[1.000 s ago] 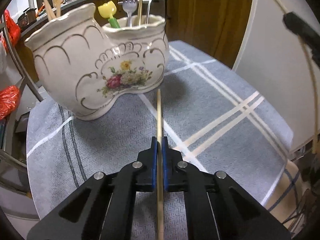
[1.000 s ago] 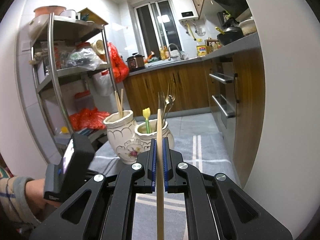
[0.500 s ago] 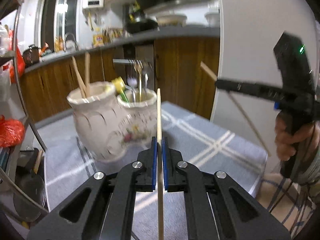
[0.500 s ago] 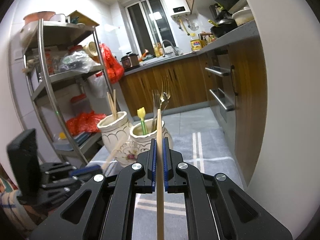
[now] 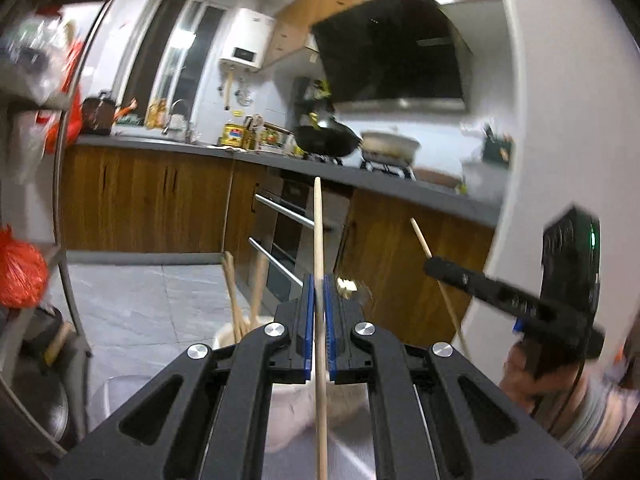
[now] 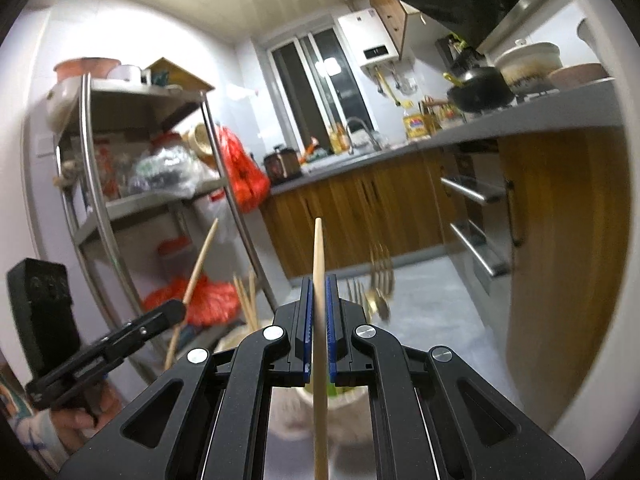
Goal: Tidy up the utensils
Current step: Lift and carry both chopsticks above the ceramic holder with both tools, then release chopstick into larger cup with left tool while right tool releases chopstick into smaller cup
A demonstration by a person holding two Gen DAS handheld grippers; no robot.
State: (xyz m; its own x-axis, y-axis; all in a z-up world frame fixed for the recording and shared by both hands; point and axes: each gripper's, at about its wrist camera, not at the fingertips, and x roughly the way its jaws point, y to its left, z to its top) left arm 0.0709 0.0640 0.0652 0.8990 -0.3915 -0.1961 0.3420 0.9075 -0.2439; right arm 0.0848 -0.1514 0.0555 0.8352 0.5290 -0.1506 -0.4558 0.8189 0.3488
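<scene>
Kitchen backdrop, wood cabinets (image 5: 152,200), left gripper (image 5: 317,300) clamped on chopstick (image 5: 319,240) pointing 12 o'clock, right gripper (image 6: 319,300) clamped on second chopstick (image 6: 319,256), white holder (image 6: 288,412) below both, forks (image 6: 380,280) at 1 o'clock.

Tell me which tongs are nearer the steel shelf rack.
Left. The left tongs sit right beside the steel shelf rack; the right tongs lie beyond them, further from it.

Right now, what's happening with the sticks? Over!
Left fingers shut on a chopstick. Right fingers shut on another chopstick. Holder low ahead, chopsticks and forks already in it. Nothing blocking.
</scene>
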